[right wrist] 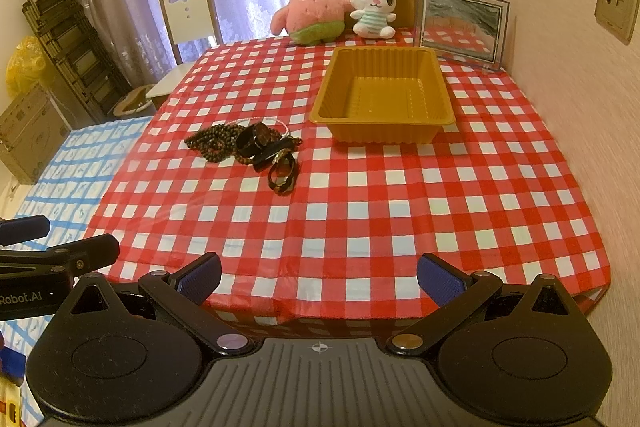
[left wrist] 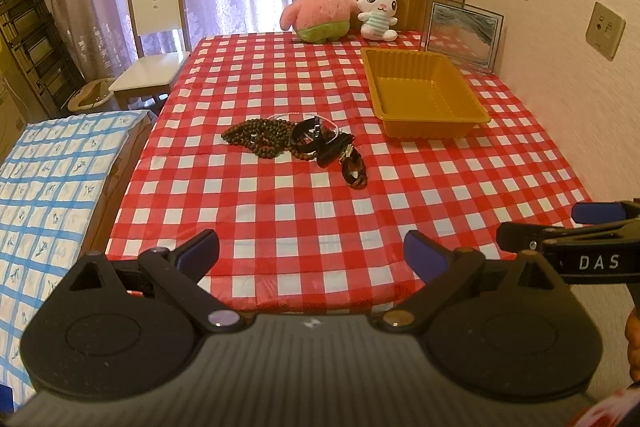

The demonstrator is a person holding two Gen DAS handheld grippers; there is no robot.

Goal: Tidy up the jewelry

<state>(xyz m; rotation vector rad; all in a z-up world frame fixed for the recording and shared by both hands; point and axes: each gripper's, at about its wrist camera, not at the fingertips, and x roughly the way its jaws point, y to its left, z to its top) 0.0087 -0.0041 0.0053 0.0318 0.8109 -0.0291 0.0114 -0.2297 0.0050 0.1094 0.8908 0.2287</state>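
Note:
A pile of jewelry (left wrist: 296, 143) lies mid-table on the red checked cloth: dark bead strands (left wrist: 256, 137), black bangles (left wrist: 308, 139), a thin pink bracelet and a chunky dark chain bracelet (left wrist: 354, 173). It also shows in the right wrist view (right wrist: 248, 147). An empty yellow tray (left wrist: 424, 95) (right wrist: 384, 95) stands behind and to the right. My left gripper (left wrist: 312, 253) is open and empty, above the table's near edge. My right gripper (right wrist: 319, 281) is open and empty, also at the near edge, and shows at the right of the left wrist view (left wrist: 560, 223).
A pink star plush (left wrist: 318, 5), a white bunny plush (left wrist: 378, 9) and a picture frame (left wrist: 462, 31) stand along the far edge. A wall runs along the right side. A white chair (left wrist: 154, 39) and a blue checked surface (left wrist: 52, 187) are on the left.

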